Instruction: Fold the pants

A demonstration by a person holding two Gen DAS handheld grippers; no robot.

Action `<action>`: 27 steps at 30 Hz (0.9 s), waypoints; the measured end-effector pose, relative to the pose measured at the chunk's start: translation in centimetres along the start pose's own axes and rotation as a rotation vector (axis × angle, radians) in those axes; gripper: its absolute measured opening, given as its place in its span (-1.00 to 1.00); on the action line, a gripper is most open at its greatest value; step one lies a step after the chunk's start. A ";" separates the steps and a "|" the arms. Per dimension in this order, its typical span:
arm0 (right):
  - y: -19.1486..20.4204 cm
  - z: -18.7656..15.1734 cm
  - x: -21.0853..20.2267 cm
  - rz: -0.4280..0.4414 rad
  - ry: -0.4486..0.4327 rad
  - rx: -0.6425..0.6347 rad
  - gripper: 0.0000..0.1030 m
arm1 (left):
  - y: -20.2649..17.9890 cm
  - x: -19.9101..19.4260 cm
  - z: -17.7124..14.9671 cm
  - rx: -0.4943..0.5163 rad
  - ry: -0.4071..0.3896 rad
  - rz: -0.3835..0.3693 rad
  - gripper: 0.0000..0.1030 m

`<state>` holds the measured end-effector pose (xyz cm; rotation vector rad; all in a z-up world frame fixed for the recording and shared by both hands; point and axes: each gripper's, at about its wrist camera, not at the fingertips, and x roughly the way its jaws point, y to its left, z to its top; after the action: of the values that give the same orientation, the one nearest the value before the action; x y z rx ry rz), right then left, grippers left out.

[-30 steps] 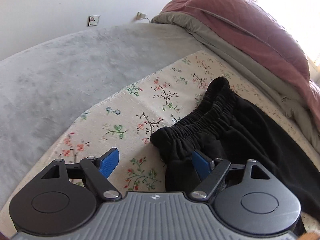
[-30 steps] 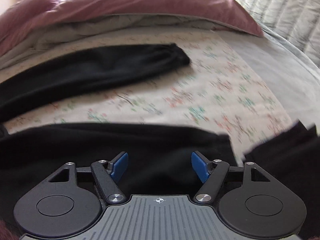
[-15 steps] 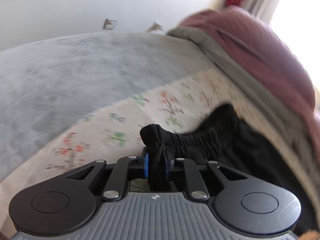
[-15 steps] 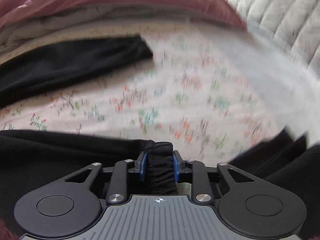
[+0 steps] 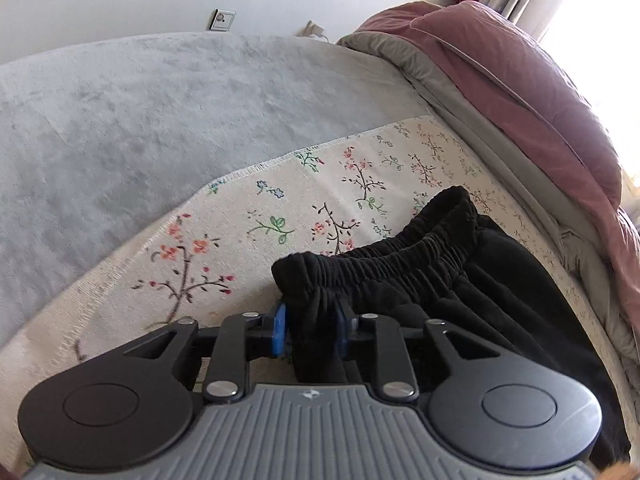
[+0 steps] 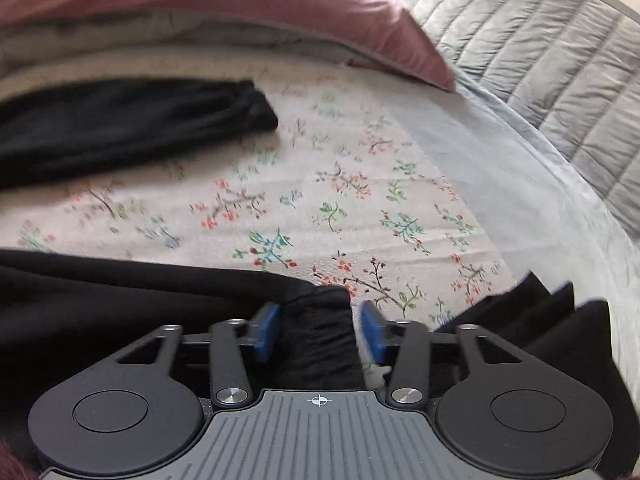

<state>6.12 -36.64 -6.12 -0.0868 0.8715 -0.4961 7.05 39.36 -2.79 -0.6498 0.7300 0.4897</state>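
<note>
Black pants [image 5: 460, 280] lie on a floral cloth [image 5: 280, 208] on the bed. My left gripper [image 5: 309, 328] is shut on the near corner of the elastic waistband [image 5: 400, 248]. In the right wrist view the far leg [image 6: 120, 124] lies flat across the cloth and the near leg [image 6: 120, 292] runs along the bottom. My right gripper [image 6: 318, 332] holds the near leg's cuff [image 6: 320, 336] between its blue pads [image 6: 264, 332]; the right pad stands slightly off the cloth.
A grey plush blanket [image 5: 140, 112] covers the bed left of the floral cloth. A pink and grey duvet [image 5: 520, 92] is bunched along the far side. A quilted grey headboard [image 6: 540, 60] stands to the right. More dark fabric [image 6: 560, 320] lies at the lower right.
Both grippers were open a second ago, then closed on the pants: left on the waistband corner, right on the cuff. The right jaws are now wider than half a second ago.
</note>
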 end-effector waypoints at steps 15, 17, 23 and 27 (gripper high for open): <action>10.3 -9.0 -14.1 0.495 -0.196 -0.515 0.32 | -0.6 0.0 -1.0 0.027 0.002 0.007 -0.15; 10.7 -9.2 -11.8 0.480 -0.081 -0.491 0.21 | -0.8 -0.5 -1.0 0.032 -0.007 0.022 -0.20; 7.1 -7.9 -10.4 0.535 0.089 -0.349 0.10 | 0.5 -3.2 0.2 -0.022 -0.030 -0.066 -0.23; 3.7 -8.7 -10.8 0.465 0.072 -0.237 0.09 | 0.5 -2.5 -0.5 0.010 0.000 -0.057 -0.22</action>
<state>-4.83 -27.42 -5.13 -0.0798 0.9832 0.0399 4.92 38.87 -1.42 -0.6599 0.7113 0.4334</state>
